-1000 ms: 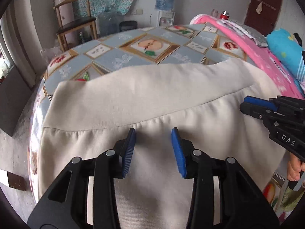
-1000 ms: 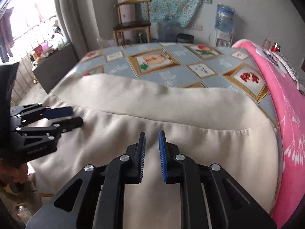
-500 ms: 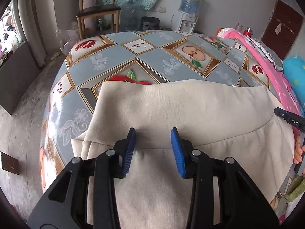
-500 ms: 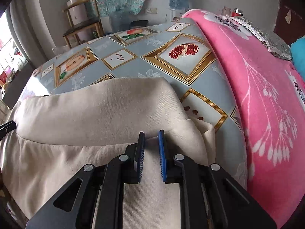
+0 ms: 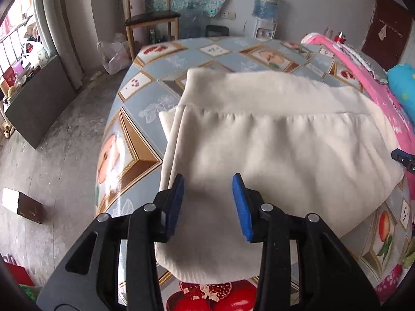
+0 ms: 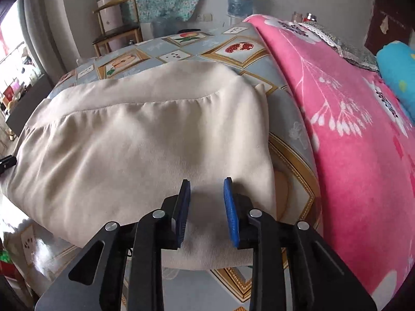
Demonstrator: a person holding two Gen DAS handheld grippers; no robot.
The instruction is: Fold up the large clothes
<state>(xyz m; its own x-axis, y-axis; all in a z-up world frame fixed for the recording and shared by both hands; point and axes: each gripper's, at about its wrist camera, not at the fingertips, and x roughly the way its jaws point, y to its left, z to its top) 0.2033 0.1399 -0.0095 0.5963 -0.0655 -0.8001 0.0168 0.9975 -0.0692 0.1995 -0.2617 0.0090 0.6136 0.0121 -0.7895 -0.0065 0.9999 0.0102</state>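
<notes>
The cream garment (image 5: 272,142) lay folded on the worktop (image 5: 145,103), beside a pink blanket (image 6: 350,129). The left gripper (image 5: 207,202) hovered at its left edge and the right gripper (image 6: 205,207) at its right — probably to square the fold. Left jaws stood moderately apart, empty; right jaws were opening, gripping nothing. A wooden chair (image 5: 150,20) and a water dispenser (image 5: 265,13) stood behind.

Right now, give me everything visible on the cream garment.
The cream garment is soft, matte knit-looking fabric, folded into a layered stack with a gathered seam below a smooth band at its far side. It lies flat on the fruit-print tablecloth, layered edges showing at its left side; the pink blanket lies to its right. Both grippers' fingers hang over its near edge, gripping nothing; contact cannot be told.
</notes>
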